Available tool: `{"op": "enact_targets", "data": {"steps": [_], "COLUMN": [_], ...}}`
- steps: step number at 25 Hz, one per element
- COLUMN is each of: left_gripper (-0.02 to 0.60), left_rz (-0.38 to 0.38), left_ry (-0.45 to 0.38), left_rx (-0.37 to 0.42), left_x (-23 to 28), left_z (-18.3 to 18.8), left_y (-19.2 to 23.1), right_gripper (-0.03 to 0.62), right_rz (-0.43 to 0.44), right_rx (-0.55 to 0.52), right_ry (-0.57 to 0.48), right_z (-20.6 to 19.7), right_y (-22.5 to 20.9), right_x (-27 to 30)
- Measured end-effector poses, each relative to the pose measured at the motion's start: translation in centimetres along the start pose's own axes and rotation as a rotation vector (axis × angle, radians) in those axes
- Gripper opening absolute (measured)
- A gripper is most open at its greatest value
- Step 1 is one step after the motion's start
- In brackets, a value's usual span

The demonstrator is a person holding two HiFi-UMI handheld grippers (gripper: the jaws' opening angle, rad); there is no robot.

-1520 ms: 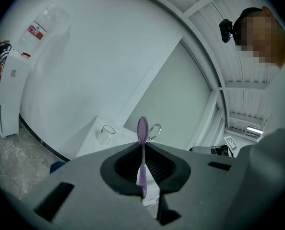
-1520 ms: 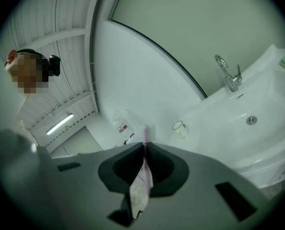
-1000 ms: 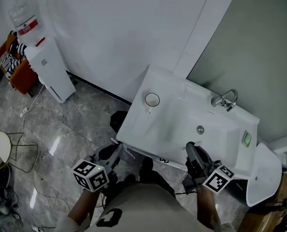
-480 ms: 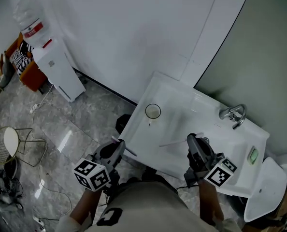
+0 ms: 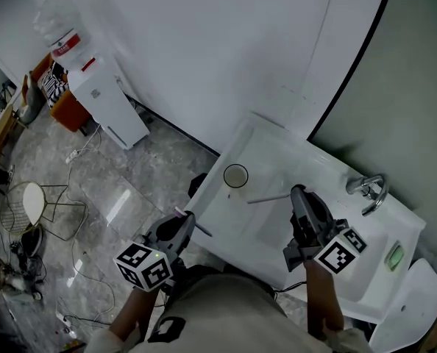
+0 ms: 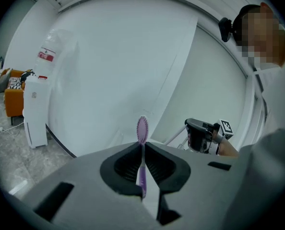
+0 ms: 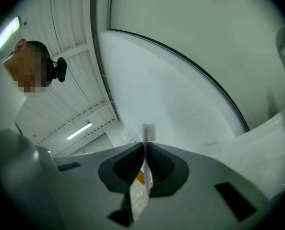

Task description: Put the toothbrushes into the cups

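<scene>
Close to the person's body, at about seven o'clock in the head view, the left gripper (image 5: 182,223) has its jaws pinched nearly together on a purple toothbrush (image 6: 142,128). Its own view shows the thin handle clamped between the pads, with the oval head standing out past the tips. It hangs over the floor just short of the near edge of the washbasin counter (image 5: 277,160).

Over at five o'clock, the right gripper (image 5: 298,193) is already above the counter. Its jaws are just as narrow and grip a white toothbrush (image 7: 147,133), whose bristle head pokes out beyond the tips. From above, that brush reaches out toward nine o'clock, pointing at the cup (image 5: 235,176).

One cup is all I can see. It stands upright and looks empty on the counter's left part, at roughly one o'clock from the left gripper and ten o'clock from the right. Neither brush touches it. Farther back, at three o'clock, the tap (image 5: 369,186) stands at the rear of the basin, well clear of both hands.

I judge the step in hand to be the carry: both brushes are picked up, and neither is in a cup yet. The white brush is the closer one, so the next move probably falls to the right gripper. It needs to bring the brush over the cup's mouth, tip it toward upright so one end drops inside the rim, and only then ease the jaws apart. The mouth is small, so the aim must be good, and a nudge could tip the cup.
</scene>
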State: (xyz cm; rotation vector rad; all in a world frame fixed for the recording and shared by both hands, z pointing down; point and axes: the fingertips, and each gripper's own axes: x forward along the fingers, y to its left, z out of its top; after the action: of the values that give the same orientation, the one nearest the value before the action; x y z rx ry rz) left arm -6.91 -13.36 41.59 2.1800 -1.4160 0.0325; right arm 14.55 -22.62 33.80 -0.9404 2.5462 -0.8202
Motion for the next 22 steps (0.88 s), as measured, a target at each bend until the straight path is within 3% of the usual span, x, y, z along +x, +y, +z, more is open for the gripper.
{"op": "enact_targets", "data": {"steps": [7,13,22], "left_gripper": [0.032,0.031,0.031], "left_rz": [0.047,0.014,-0.112], "left_ry": [-0.006,0.001,0.02], "left_rx": [0.012,0.013,0.014], "left_x": [0.5,1.1,3.1], "left_z": [1.2,1.8,4.8], "left_y": [0.2,1.9,6.0], "right_gripper": [0.028,0.028,0.028], "right_rz": [0.038,-0.002,-0.195], "right_rx": [0.025,-0.005,-0.14], "right_ry": [-0.008,0.006,0.039], "right_z": [1.2,-0.5,-3.5], "right_y": [-0.7,-1.0,-3.3], "right_x": [2.5,4.7,8.7]}}
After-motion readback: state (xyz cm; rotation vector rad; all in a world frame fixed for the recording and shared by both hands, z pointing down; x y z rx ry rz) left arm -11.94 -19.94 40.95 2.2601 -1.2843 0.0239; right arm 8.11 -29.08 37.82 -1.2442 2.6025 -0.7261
